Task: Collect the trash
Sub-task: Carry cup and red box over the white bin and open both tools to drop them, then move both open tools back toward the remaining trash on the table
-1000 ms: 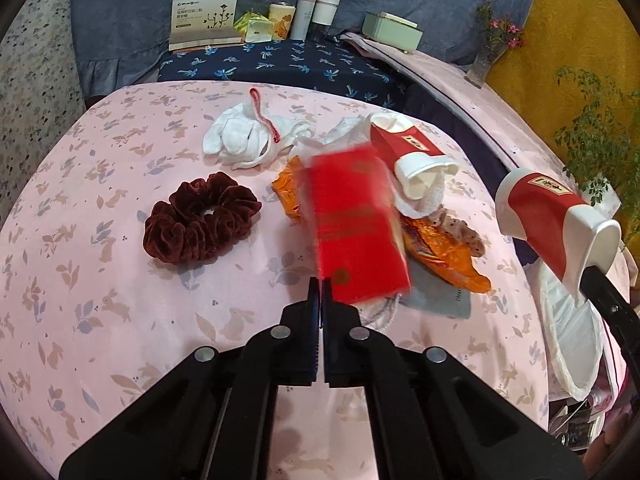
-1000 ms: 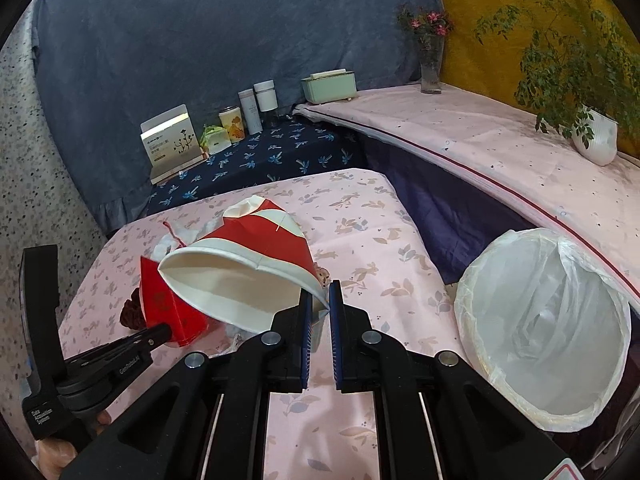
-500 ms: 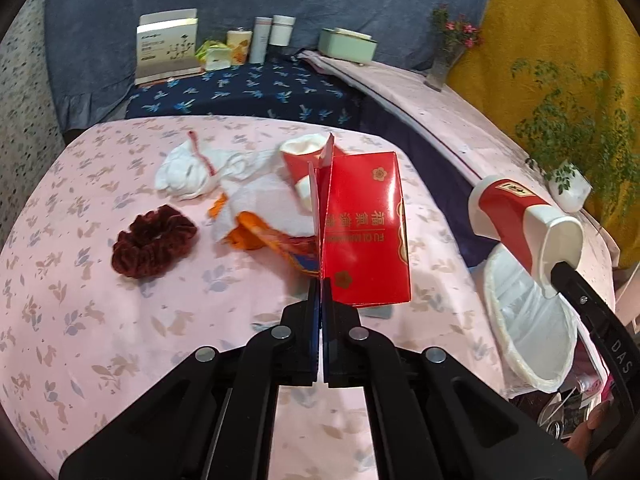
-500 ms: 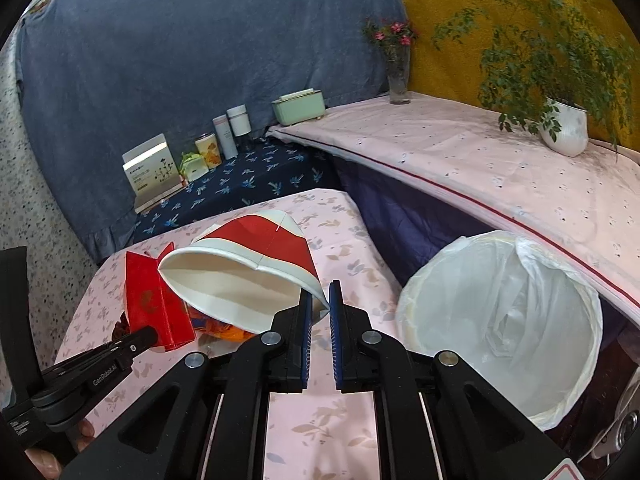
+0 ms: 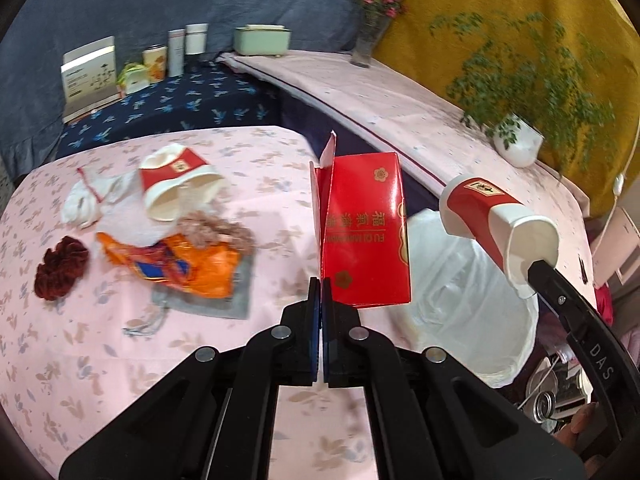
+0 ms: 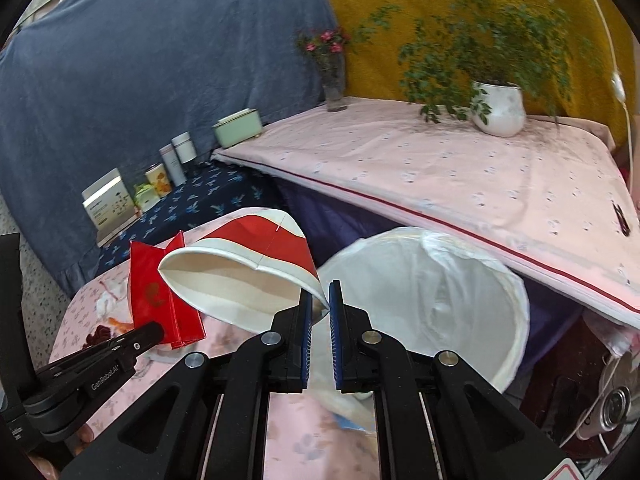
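Trash, a light red carton [image 5: 366,232] and crushable paper cup [image 6: 244,276], hangs near our lined bin [image 6: 432,304], each pinched by its thin edge in closed jaws.

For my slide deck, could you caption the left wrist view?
Left gripper pinches a red carton while the right gripper carries a crushed paper cup toward the lined bin.

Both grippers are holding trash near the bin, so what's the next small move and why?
Probably carry the right gripper a little further until the paper cup hangs over the lined bin, then open. The cup is pinched by its rim beside the bin's mouth; the left gripper follows with the red box.
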